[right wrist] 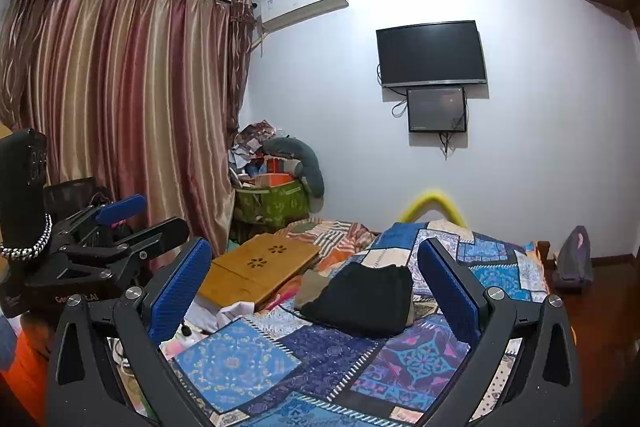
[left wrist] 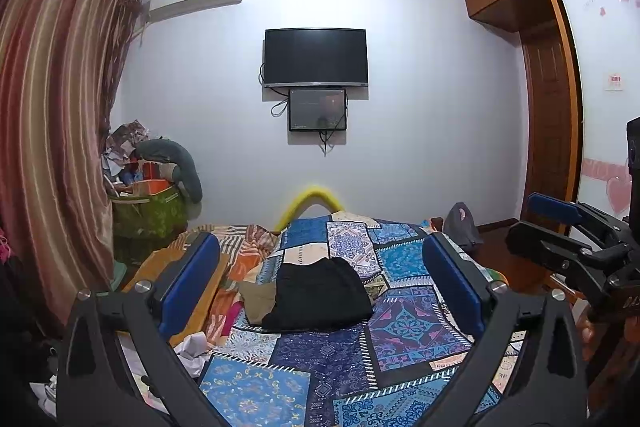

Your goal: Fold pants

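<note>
The black pants [left wrist: 320, 295] are laid folded on the patchwork quilt [left wrist: 400, 343] of the bed, at 12 o'clock from both tongs. The left tongs [left wrist: 320, 267] are held released, with nothing gripped between the blue pads [left wrist: 188, 283]. The right tongs [right wrist: 316, 279] are likewise spread wide and empty. A wooden lap tray [right wrist: 260, 263] is seen at 10 o'clock from the pants.

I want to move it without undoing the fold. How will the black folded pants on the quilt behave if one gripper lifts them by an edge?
The black pants look like soft cloth, so they would probably droop and unfold. They seem light. The patchwork quilt beneath looks soft, so pushing may bunch both.
</note>
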Tool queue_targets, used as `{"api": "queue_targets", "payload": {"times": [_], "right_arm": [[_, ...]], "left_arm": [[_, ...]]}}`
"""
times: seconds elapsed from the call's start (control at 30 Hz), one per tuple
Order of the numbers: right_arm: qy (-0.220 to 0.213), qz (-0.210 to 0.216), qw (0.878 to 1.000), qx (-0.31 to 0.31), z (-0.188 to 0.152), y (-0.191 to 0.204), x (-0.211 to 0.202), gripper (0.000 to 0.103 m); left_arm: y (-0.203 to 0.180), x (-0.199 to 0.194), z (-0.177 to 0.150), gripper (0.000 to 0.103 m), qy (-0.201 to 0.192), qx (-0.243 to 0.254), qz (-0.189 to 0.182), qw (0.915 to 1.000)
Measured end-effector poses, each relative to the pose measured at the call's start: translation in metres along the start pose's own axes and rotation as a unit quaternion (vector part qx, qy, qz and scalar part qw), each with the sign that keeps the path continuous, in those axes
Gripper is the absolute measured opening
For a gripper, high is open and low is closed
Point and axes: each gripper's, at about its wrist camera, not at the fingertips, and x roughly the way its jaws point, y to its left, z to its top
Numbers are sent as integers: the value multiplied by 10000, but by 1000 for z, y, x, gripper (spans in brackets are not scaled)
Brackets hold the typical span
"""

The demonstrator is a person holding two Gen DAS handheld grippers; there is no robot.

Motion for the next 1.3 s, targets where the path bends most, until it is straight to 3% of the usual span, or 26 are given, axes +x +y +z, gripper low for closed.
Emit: {"api": "queue_targets", "payload": {"times": [1.3], "right_arm": [[81,-161,9997,165,0,-10,-2,103]], "left_arm": [[9,8,-5,103,91,-83,-160,9998]]}}
